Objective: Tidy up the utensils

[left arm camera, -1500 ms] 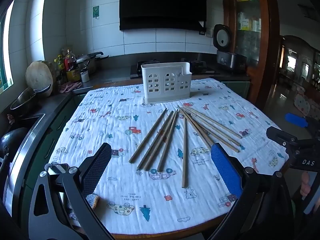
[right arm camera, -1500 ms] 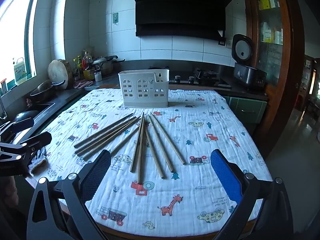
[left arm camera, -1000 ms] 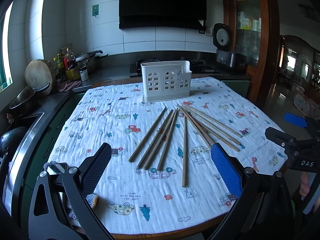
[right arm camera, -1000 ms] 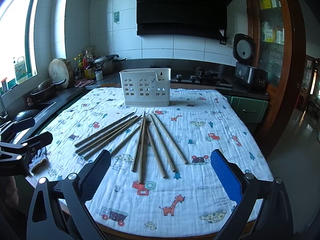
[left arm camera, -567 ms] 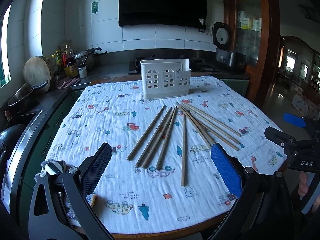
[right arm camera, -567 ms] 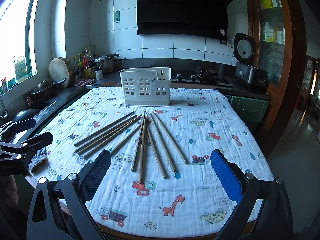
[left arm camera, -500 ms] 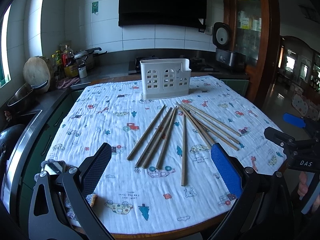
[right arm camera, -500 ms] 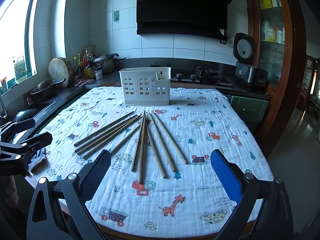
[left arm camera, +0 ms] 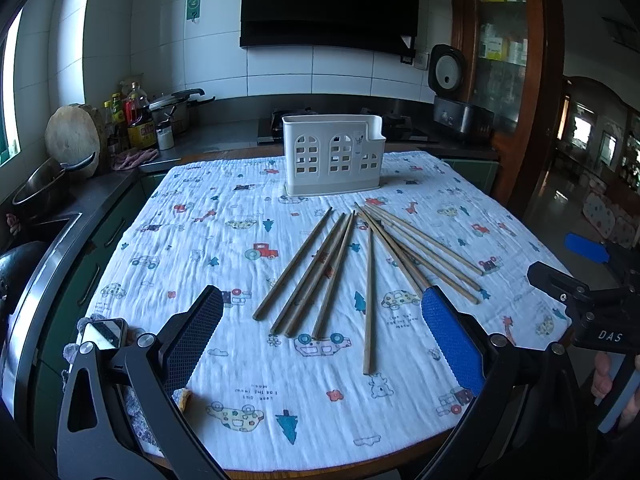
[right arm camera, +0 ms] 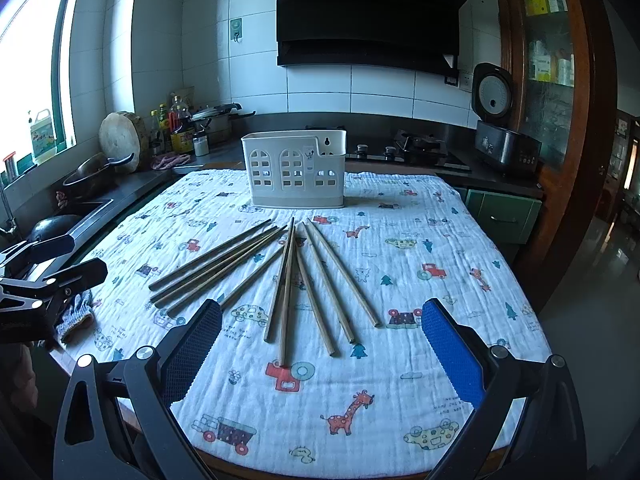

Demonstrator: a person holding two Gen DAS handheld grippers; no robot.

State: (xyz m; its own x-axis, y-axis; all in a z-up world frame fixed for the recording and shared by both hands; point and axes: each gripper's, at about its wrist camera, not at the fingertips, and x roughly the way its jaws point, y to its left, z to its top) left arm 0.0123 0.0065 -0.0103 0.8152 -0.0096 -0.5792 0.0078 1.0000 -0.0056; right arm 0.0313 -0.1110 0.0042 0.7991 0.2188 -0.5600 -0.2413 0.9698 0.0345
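While both grippers hang over the near edge of the surface with jaws spread wide and empty, the left gripper (left arm camera: pixel 322 334) and right gripper (right arm camera: pixel 322 338) should each close squarely across a single stick; nine chopsticks (right arm camera: pixel 286 292) fan out mid-cloth, I count. Beyond them stands one white holder (right arm camera: pixel 295 174), empty as far as shows.

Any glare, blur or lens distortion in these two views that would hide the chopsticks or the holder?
Left wrist view: sharp, strong fisheye bending at the edges, chopsticks and white holder evenly lit. Right wrist view: window at left blown out, yet chopsticks and holder stay clear; corners darken.
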